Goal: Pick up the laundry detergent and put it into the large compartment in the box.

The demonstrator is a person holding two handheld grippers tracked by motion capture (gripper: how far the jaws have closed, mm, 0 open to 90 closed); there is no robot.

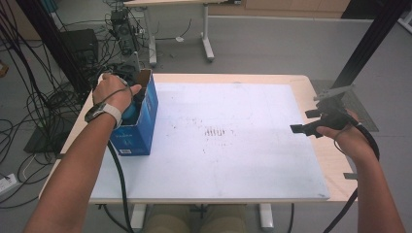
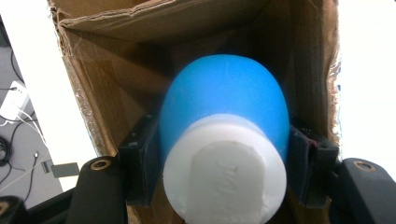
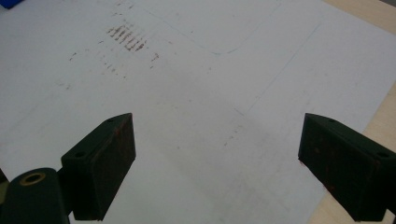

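Grey flooring strewn with cables surrounds a wooden table topped by a white board marked with faint brown smudges. At the board's left edge stands an open blue cardboard box. Left gripper, reaching down into the box, is clenched on a blue bottle with a white cap; both pads press the bottle's sides just behind the cap, and the bottle lies inside the box between its brown inner walls. Right gripper, held over the board's right edge well apart from the box, stands released, its jaws wide with only bare board between them.
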